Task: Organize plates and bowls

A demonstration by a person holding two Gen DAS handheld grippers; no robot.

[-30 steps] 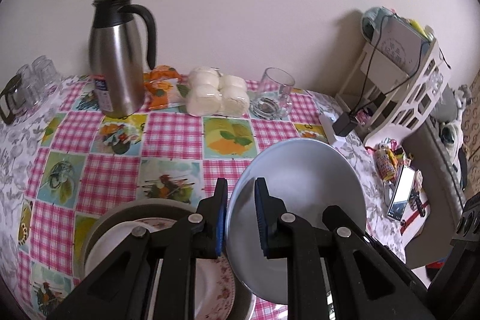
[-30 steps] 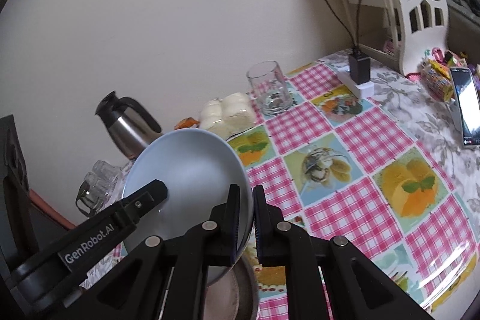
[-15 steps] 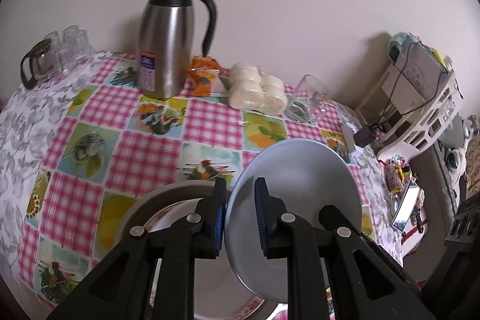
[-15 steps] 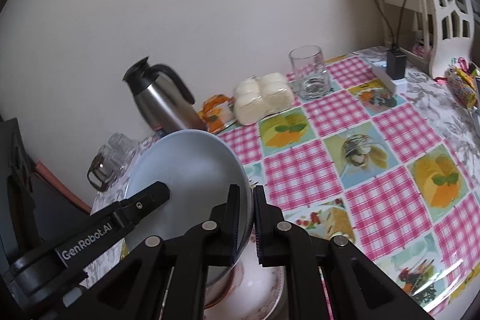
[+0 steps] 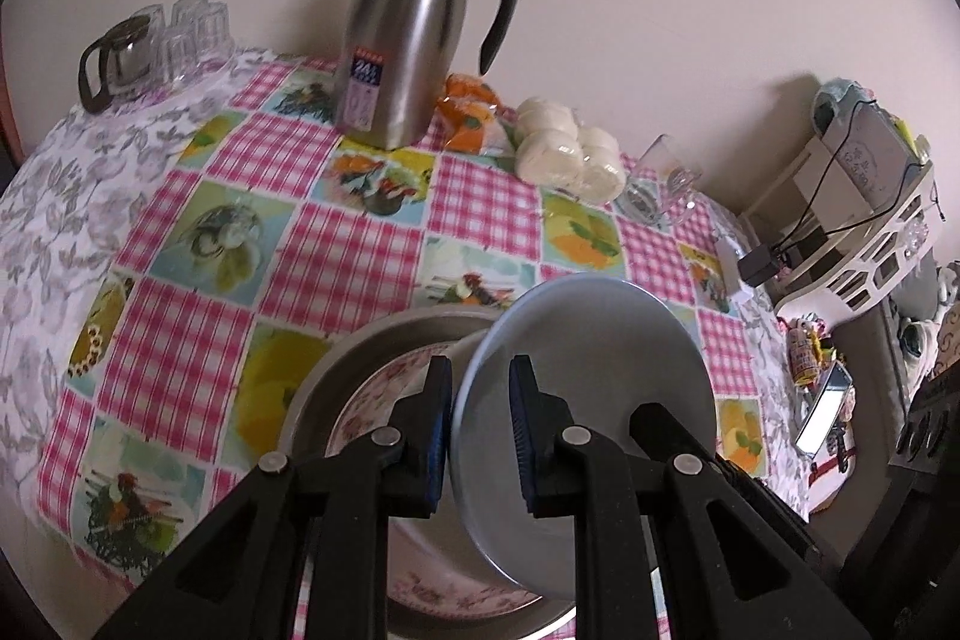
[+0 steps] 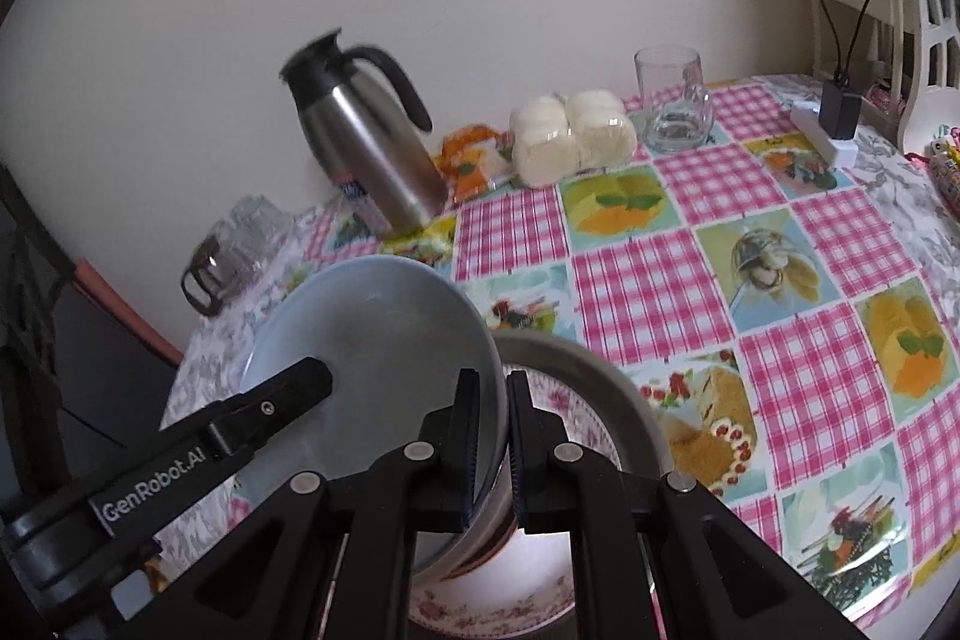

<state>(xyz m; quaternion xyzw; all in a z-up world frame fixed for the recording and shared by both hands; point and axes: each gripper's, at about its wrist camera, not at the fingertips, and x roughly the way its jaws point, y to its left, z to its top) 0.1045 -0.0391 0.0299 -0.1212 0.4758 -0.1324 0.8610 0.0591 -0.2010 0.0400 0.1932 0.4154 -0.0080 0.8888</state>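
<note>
A pale blue bowl (image 5: pixel 594 370) (image 6: pixel 384 352) is held tilted on its edge over a grey metal basin (image 5: pixel 360 358) (image 6: pixel 600 370) holding a floral plate (image 5: pixel 372 394) (image 6: pixel 498 610). My left gripper (image 5: pixel 479 430) is shut on the bowl's left rim. My right gripper (image 6: pixel 492 436) is shut on the bowl's opposite rim. The left gripper's finger (image 6: pixel 258 406) reaches into the bowl in the right wrist view. What lies under the bowl is hidden.
A steel thermos jug (image 5: pixel 414 28) (image 6: pixel 366 148), an orange packet (image 5: pixel 468 112), wrapped white buns (image 5: pixel 564 148) (image 6: pixel 570 136) and a glass mug (image 6: pixel 675 106) stand along the wall. Glasses (image 5: pixel 156 46) sit far left. A white rack (image 5: pixel 864 220) and charger (image 6: pixel 837 112) stand right.
Both grippers, still shut on the bowl, have moved left and down over the basin. The jug has shifted toward the middle of both views.
</note>
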